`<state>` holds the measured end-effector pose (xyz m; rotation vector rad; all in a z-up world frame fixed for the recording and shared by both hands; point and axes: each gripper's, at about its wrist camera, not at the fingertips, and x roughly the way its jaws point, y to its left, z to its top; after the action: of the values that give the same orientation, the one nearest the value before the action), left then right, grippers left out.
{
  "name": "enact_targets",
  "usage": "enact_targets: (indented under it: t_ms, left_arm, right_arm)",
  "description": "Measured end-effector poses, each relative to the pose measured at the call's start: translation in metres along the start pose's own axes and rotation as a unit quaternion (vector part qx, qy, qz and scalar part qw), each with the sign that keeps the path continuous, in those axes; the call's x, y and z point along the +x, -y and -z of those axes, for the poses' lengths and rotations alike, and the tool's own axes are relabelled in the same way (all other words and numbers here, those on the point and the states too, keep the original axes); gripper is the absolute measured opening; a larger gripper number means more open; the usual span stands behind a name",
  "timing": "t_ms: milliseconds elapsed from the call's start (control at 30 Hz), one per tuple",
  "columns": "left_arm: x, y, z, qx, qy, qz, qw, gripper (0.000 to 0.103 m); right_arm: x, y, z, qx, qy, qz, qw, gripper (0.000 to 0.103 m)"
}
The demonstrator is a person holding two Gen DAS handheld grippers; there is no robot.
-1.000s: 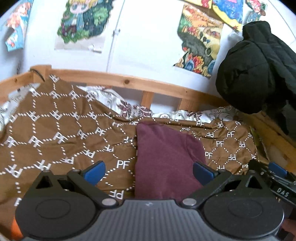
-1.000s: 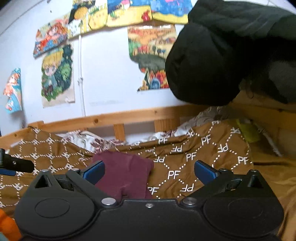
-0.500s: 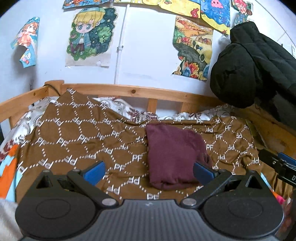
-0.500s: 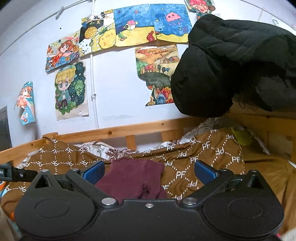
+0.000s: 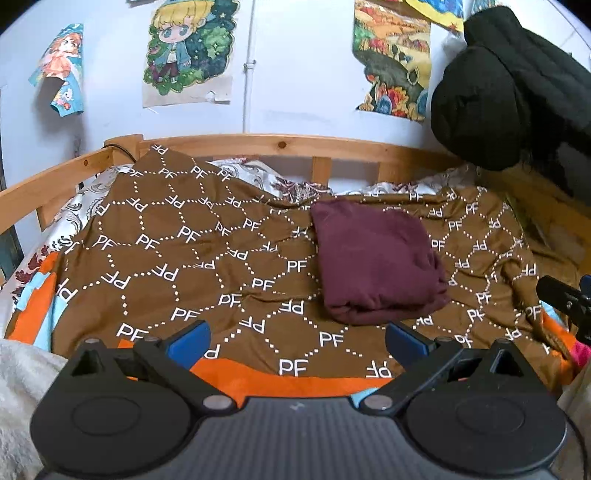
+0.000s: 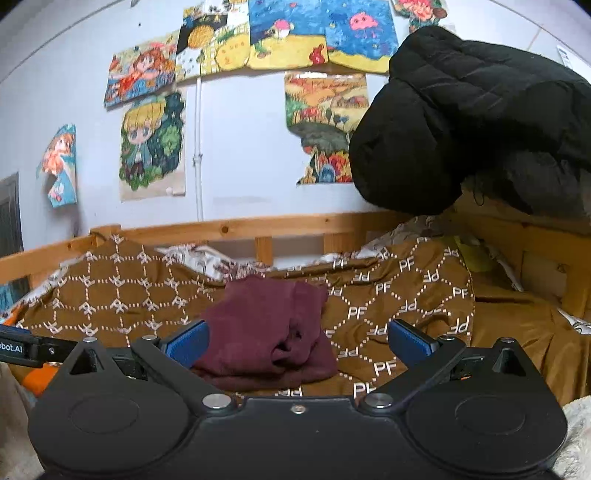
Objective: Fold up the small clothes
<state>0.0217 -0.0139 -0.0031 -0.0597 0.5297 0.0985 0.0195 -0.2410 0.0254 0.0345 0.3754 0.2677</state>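
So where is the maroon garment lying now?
The folded maroon garment lies on the brown PF-patterned blanket, right of centre in the left wrist view, below the wooden bed rail.

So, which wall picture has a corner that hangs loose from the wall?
The small orange-haired girl picture, furthest left: its lower part curls off the wall. The others lie flatter.

Near edge of folded maroon garment (image 6: 266,328) hidden behind right gripper (image 6: 297,341) body; layers beneath indistinguishable. Black jacket (image 5: 517,92) cut off at right frame edge. Topmost wall drawings (image 6: 288,33) cropped by fisheye rim. Left gripper (image 6: 26,349) glimpsed only as a sliver, lettering partly readable.
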Motion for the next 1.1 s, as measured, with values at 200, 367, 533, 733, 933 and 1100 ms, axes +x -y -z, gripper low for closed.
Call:
enact_targets:
  t_ms: [200, 367, 533, 733, 933, 1100]
  left_arm:
    - [0.005, 0.003, 0.002, 0.007, -0.012, -0.004, 0.9999, 0.102]
    - [0.006, 0.003, 0.003, 0.011, -0.015, -0.003, 0.9998, 0.102]
    - [0.007, 0.003, 0.003, 0.01, -0.015, -0.003, 0.9998, 0.102]
    - [0.007, 0.003, 0.003, 0.01, -0.015, -0.003, 0.9998, 0.102]
    - [0.007, 0.003, 0.003, 0.01, -0.015, -0.003, 0.9998, 0.102]
    - [0.007, 0.003, 0.003, 0.01, -0.015, -0.003, 0.9998, 0.102]
  right_arm:
    - [0.007, 0.001, 0.001, 0.006, -0.02, 0.002, 1.0, 0.102]
    - [0.01, 0.002, 0.002, 0.008, -0.027, 0.004, 1.0, 0.102]
    - [0.011, 0.002, 0.002, 0.007, -0.03, 0.004, 1.0, 0.102]
    - [0.011, 0.002, 0.002, 0.006, -0.03, 0.004, 1.0, 0.102]
    - [0.012, 0.002, 0.002, 0.007, -0.03, 0.004, 1.0, 0.102]
    - [0.012, 0.002, 0.002, 0.007, -0.03, 0.004, 1.0, 0.102]
